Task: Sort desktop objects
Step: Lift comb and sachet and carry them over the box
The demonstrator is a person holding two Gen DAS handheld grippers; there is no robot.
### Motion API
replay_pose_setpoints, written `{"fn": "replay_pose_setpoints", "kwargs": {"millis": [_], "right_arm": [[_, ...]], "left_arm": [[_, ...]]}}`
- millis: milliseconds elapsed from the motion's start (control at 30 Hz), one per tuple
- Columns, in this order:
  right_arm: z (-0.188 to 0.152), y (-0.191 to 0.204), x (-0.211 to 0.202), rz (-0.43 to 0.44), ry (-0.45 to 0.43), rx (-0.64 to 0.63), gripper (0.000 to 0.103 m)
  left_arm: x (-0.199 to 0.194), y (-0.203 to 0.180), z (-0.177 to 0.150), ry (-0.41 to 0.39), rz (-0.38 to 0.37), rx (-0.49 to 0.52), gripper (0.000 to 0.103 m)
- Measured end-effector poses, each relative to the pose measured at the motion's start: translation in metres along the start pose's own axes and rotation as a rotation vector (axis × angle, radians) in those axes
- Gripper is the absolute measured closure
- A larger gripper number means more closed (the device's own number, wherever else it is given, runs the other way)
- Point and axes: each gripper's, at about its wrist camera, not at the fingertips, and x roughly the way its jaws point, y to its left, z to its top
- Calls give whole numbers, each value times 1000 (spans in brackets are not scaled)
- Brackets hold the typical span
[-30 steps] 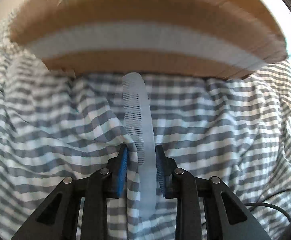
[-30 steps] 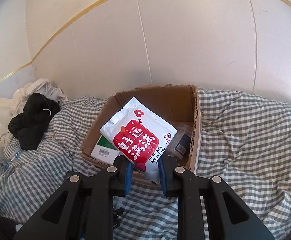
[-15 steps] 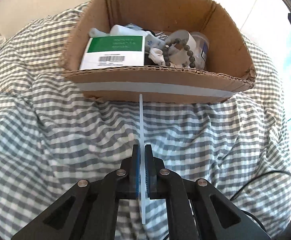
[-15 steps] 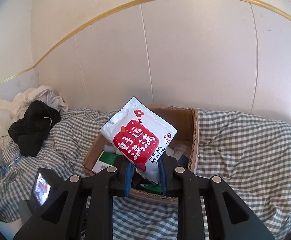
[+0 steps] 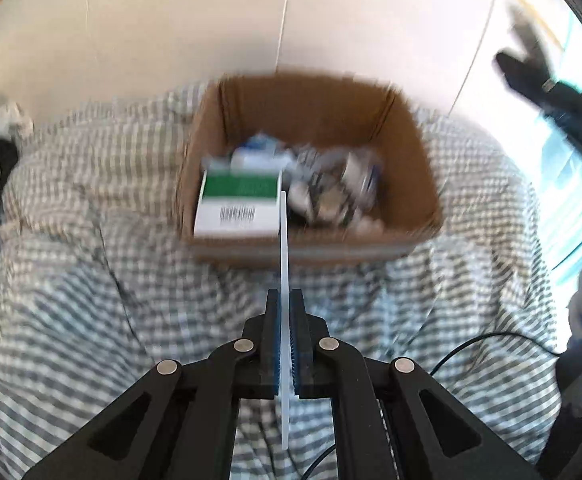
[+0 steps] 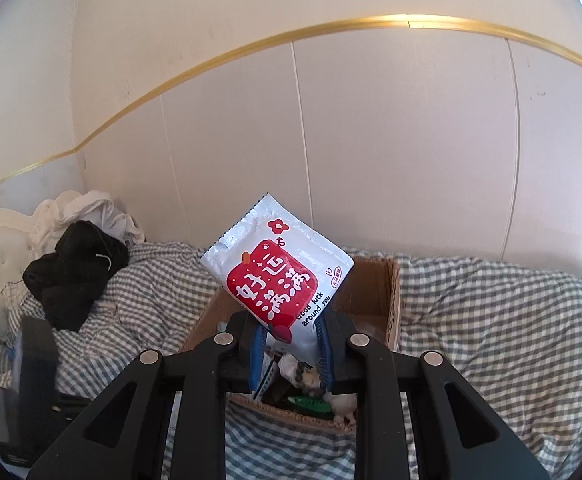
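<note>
Both grippers had risen toward the cardboard box [image 5: 311, 240]: left gripper [image 5: 285, 344] clamped on the comb [image 5: 283, 256], right gripper [image 6: 291, 344] on the snack packet [image 6: 279, 268], ready for dropping.

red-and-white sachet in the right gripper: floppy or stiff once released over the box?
The sachet stands up unsupported above the right gripper, so probably fairly stiff. It looks thin and light. Glossy film: likely slippery, may slide across the cardboard box clutter.
</note>
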Motion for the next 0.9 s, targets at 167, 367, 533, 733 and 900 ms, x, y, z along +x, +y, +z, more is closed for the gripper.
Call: {"fn": "replay_pose_setpoints", "kwargs": {"millis": [167,367,533,733,900], "right_arm": [[12,1,0,-6,-32,-14,82],[27,0,8,-21,-67,-26,82],[34,-4,20,-29,-79,-21,82],[28,-14,50,-35,-48,-1,82],[5,-22,85,-28,32,8,82]], "left_arm": [[-22,-4,35,-142,-4,10,99],[-28,-8,82,-297,9,19,99],[-15,-12,114,-372,8,21,99],[25,-17,136,-384,15,45,99],[78,-10,133,-324,12,62,99]]}}
